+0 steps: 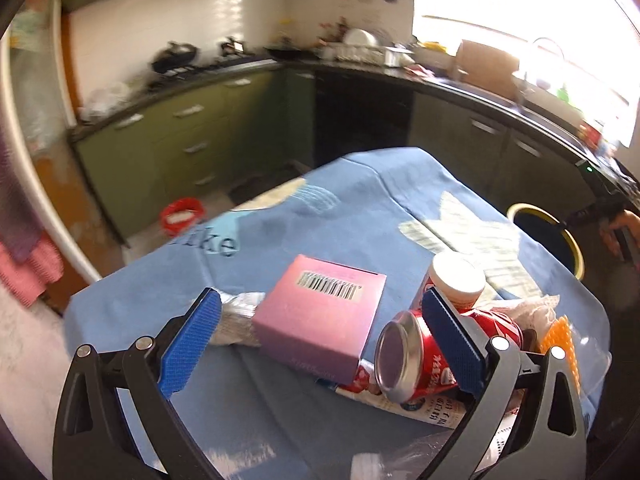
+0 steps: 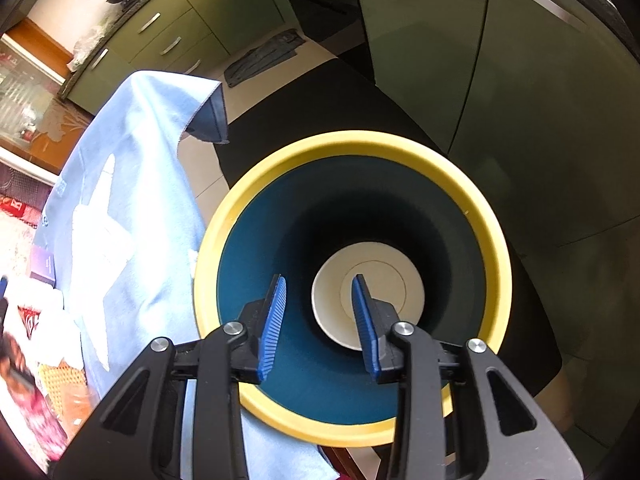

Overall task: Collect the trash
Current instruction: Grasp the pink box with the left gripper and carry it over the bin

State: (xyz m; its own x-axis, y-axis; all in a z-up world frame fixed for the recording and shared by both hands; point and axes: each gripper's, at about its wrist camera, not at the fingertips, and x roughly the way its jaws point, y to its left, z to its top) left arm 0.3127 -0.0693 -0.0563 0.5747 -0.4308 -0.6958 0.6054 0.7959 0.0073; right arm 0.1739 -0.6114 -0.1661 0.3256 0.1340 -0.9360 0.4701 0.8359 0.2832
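1. the left gripper (image 1: 320,330) is spread wide with nothing between its blue pads, hovering over the blue tablecloth (image 1: 360,200).
2. a pink cardboard box with a barcode (image 1: 320,312) lies between its fingers; a crushed red drink can (image 1: 424,352) lies at about 4 o'clock from the box, against the right pad.
3. a white-lidded cup (image 1: 456,276) stands at 2 o'clock from the box.
4. the right gripper (image 2: 319,320) is partly open and empty, poised above the dark blue bin with a yellow rim (image 2: 256,208).
5. a white paper cup (image 2: 328,300) lies at the bin's bottom.
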